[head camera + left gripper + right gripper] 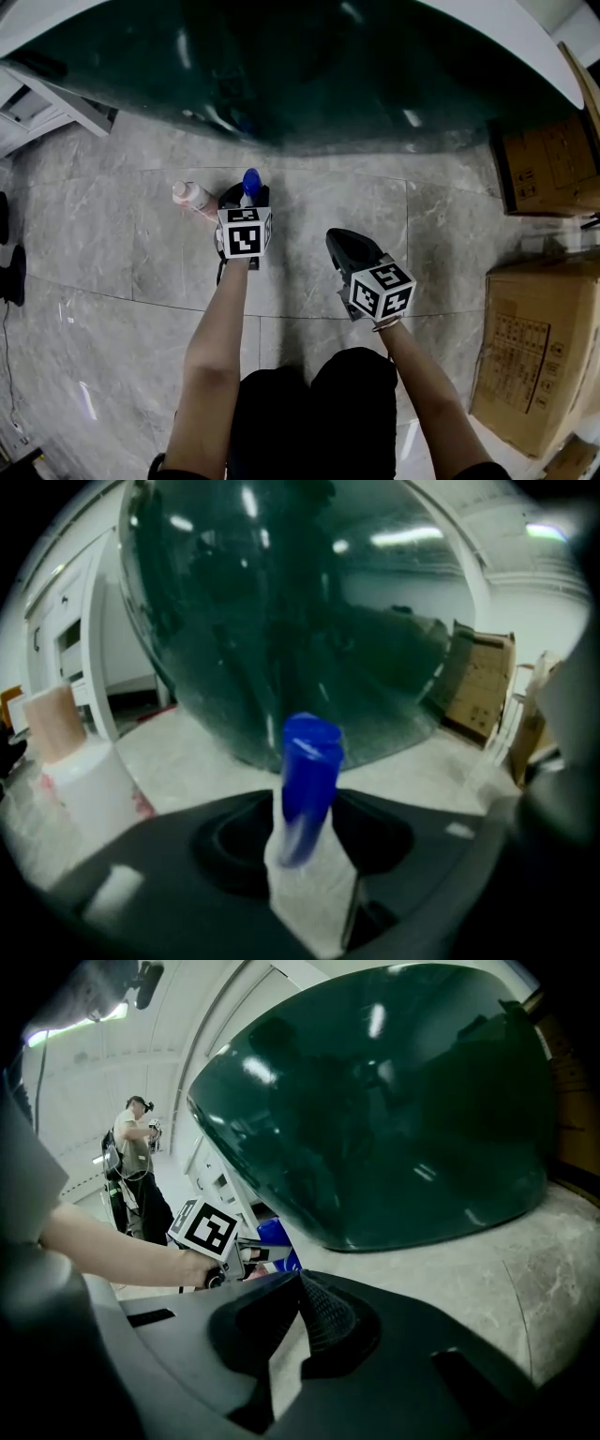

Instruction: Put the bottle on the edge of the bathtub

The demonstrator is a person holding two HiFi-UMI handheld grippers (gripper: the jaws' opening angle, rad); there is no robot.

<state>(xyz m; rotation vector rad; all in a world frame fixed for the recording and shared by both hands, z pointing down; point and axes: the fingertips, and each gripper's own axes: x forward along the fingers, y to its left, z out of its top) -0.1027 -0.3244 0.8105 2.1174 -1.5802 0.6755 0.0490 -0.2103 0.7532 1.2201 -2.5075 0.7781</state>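
A white bottle with a blue cap (251, 181) stands on the marble floor in front of the dark green bathtub (309, 75). My left gripper (246, 195) reaches around it, and in the left gripper view the bottle (309, 789) rises between the two jaws, blurred, with a dark gap on its right side, so the gripper is open around it. My right gripper (339, 242) hovers over the floor to the right, jaws closed together with nothing in them (309, 1288). The tub's white rim (525, 37) curves along the top right.
A second bottle with a pinkish cap (192, 195) stands just left of my left gripper. Cardboard boxes (539, 356) line the right side, with another (548, 169) behind. White furniture (47, 103) sits at the far left. A person (136, 1157) stands in the background.
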